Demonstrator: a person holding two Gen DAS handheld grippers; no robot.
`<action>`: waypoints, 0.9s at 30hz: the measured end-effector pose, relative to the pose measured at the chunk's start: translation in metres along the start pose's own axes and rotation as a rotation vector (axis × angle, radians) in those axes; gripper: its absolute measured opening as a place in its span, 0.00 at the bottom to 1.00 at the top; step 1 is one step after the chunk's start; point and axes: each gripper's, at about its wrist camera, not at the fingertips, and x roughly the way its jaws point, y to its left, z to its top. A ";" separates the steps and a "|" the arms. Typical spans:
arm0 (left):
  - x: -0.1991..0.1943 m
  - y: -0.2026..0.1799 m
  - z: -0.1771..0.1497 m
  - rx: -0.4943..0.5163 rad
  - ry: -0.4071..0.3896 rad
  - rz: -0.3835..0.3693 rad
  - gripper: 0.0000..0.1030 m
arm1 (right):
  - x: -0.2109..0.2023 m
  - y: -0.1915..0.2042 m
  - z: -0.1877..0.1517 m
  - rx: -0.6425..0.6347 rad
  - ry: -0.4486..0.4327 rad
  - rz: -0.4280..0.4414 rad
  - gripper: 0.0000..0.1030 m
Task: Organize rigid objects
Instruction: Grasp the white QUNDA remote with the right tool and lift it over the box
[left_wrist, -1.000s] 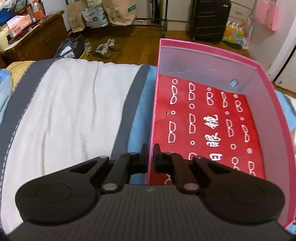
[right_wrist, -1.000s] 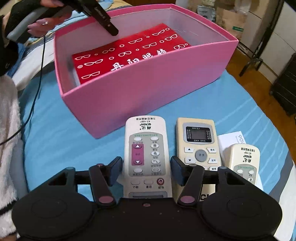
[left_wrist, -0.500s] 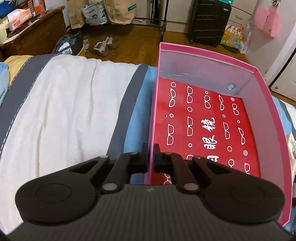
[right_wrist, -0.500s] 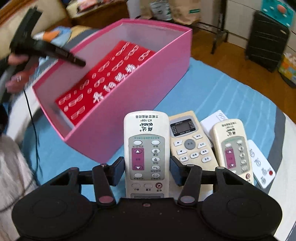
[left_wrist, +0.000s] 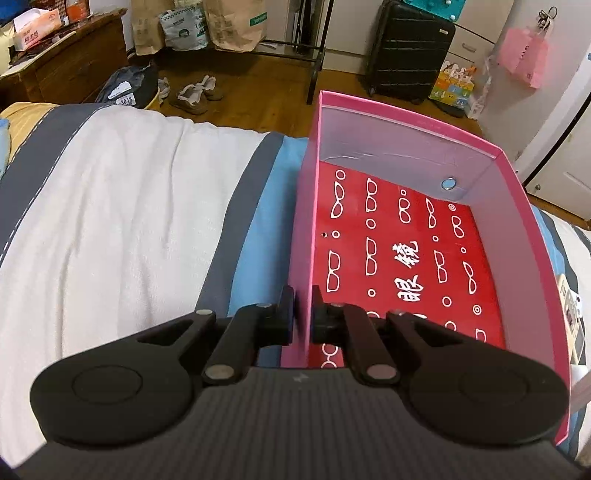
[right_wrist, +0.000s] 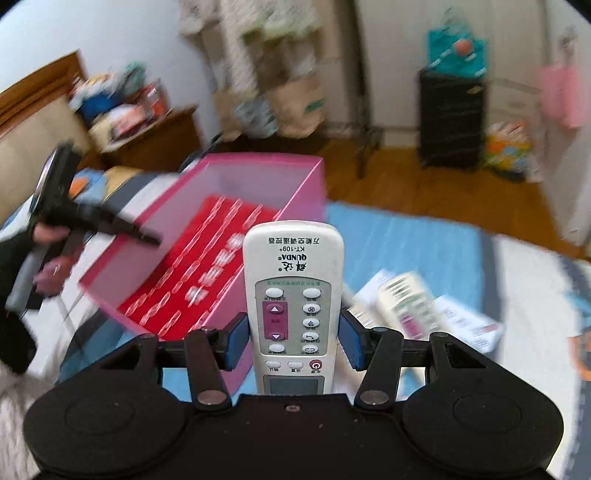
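Observation:
A pink box (left_wrist: 517, 229) with a red printed bottom lies on the bed; it also shows in the right wrist view (right_wrist: 295, 173). My left gripper (left_wrist: 303, 319) is shut on the box's near left wall, one finger on each side; it also shows at the left of the right wrist view (right_wrist: 147, 236). My right gripper (right_wrist: 293, 341) is shut on a white remote control (right_wrist: 293, 280) and holds it in the air, above the bed, just right of the box.
Other remotes and white papers (right_wrist: 413, 310) lie blurred on the blue bedding right of the box. One remote's edge (left_wrist: 570, 317) shows past the box's right wall. A white towel (left_wrist: 110, 229) covers the bed on the left. A black suitcase (left_wrist: 410, 51) stands on the floor.
My right gripper has lifted the white remote off the bed and swung it up and leftwards, beside the box. My left gripper keeps its hold on the box wall.

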 end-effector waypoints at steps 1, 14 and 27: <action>-0.002 -0.002 -0.001 0.002 -0.007 -0.001 0.07 | -0.012 0.004 0.001 0.003 -0.049 -0.027 0.56; 0.006 0.013 0.003 -0.067 0.009 -0.051 0.08 | -0.001 0.060 0.060 0.144 -0.020 0.296 0.56; 0.008 0.020 0.000 -0.115 0.027 -0.085 0.09 | 0.143 0.126 0.047 0.407 0.329 0.244 0.56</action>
